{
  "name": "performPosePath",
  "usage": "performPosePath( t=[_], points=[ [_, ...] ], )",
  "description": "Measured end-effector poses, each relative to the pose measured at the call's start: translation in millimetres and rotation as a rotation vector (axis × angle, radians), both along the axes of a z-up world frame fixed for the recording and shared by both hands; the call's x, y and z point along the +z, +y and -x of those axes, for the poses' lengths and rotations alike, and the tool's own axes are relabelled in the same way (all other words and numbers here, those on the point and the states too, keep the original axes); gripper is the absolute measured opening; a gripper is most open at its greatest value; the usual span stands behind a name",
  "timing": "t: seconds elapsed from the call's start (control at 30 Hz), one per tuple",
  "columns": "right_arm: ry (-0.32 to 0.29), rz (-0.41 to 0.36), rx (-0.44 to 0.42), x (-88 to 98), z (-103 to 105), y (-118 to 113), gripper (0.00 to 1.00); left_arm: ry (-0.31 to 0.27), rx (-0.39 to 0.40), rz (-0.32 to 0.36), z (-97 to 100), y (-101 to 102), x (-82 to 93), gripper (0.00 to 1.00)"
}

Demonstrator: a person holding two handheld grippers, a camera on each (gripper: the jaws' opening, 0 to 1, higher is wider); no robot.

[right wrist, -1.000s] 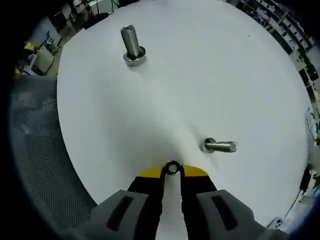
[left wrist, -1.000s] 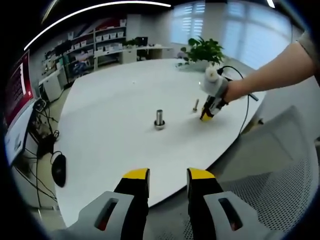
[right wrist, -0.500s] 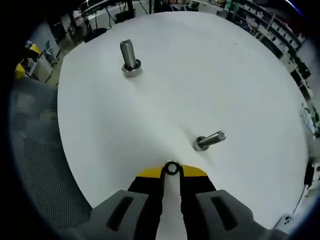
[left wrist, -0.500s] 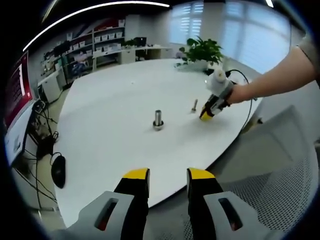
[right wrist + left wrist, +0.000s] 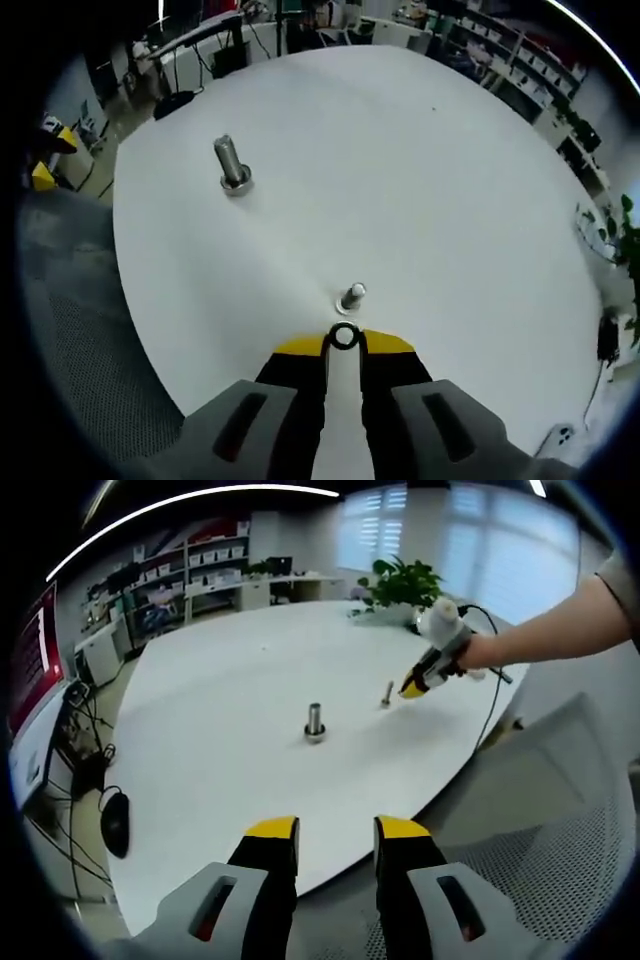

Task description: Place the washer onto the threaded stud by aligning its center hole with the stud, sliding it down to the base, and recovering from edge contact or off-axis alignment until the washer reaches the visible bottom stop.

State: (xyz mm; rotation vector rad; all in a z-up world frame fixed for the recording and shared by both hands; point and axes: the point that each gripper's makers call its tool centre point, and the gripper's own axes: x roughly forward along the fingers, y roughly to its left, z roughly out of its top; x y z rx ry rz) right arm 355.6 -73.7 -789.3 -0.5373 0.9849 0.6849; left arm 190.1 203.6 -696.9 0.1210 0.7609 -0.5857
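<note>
The right tool (image 5: 344, 338), yellow-tipped with grey bodies, is clenched on a small dark metal ring washer (image 5: 344, 336), which sits pinched at the very ends of the tips with its centre hole open to view. In the left gripper view the same tool (image 5: 412, 688) hangs above the white round surface (image 5: 220, 680), carried by a bare forearm.

In the right gripper view, the small upright threaded steel stud (image 5: 351, 296) stands on the white round surface (image 5: 450, 180) directly ahead of the washer, close beyond the tips. It is seen almost end-on, so its long axis points nearly towards the camera. In the left gripper view this stud (image 5: 387, 693) stands just beside the right tool's tips, on the side nearer the surface's middle.

A second, thicker threaded steel stud with a wide base (image 5: 232, 168) stands well apart, ahead and to the left; in the left gripper view it (image 5: 314, 723) is near the surface's middle.

The left tool (image 5: 336, 832) is released, jaws parted and holding nothing, at the near edge and well away from both studs.

Judgement: the right tool is much the nearer and holds the part. The coming move turns on a short advance to bring the washer's hole over the small stud's top, square to its axis, before descent. Whether the washer lies level cannot be told.
</note>
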Motion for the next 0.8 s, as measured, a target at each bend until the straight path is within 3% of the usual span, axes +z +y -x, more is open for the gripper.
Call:
performPosePath(
  t=[0.37, 0.57, 0.8],
  points=[
    [-0.066, -0.009, 0.048, 22.6, -8.7, 10.6, 0.14, 0.000, -0.007, 0.000, 0.4, -0.9, -0.1, 0.28],
    [-0.066, -0.001, 0.080, 23.4, -15.9, 21.7, 0.14, 0.002, -0.007, 0.002, 0.5, -1.3, -0.5, 0.27],
    [-0.043, 0.031, 0.099, 14.8, -16.0, 17.6, 0.14, 0.002, -0.004, -0.001, 0.5, -0.3, -0.7, 0.28]
  ],
)
